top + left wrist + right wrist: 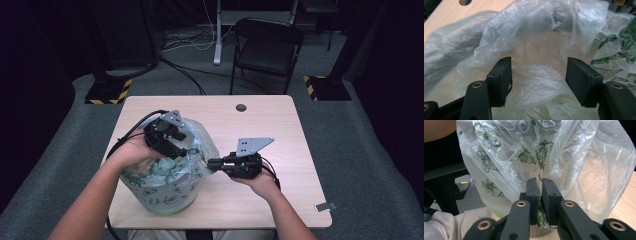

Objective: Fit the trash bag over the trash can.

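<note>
Pinching a fold of the plastic bag (167, 172) at its right side, our right gripper (214, 163) keeps its jaws nearly together on the film, while our left gripper (175, 145) hovers over the bag's open top with jaws wide and gripping nothing. The bag (clear, printed with green flowers) sits on the wooden table (280, 130), toward its near left edge. We judge the thin film could slip or tear if the pinch pulls sideways before the left jaws catch the rim.
</note>
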The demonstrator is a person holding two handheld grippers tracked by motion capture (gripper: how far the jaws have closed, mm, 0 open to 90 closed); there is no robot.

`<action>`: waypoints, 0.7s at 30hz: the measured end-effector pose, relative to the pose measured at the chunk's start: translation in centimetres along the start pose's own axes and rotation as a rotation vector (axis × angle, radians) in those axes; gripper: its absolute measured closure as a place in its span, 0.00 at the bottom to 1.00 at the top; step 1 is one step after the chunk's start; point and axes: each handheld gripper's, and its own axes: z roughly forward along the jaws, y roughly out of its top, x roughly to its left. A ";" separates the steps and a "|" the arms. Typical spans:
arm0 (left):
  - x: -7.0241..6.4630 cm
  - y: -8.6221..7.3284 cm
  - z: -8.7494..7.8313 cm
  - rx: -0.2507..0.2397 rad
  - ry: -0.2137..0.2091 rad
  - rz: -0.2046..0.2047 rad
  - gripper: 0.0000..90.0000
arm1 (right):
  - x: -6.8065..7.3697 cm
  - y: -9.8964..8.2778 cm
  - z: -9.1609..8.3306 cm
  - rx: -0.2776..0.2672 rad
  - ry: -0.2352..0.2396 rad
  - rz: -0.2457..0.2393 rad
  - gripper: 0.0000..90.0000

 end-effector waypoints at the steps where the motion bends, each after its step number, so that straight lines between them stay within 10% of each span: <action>1: 0.0 0.0 0.2 0.011 -0.005 0.004 0.42 | 0.0 0.0 -0.1 -0.003 0.001 -0.002 0.86; 11: 0.5 -0.5 1.9 0.083 -0.040 -0.018 0.44 | -0.5 -0.2 -0.3 -0.021 -0.085 0.011 0.46; 21: 0.5 -0.7 3.1 0.156 -0.074 -0.008 0.47 | -0.3 -0.8 1.2 0.044 0.005 0.035 0.74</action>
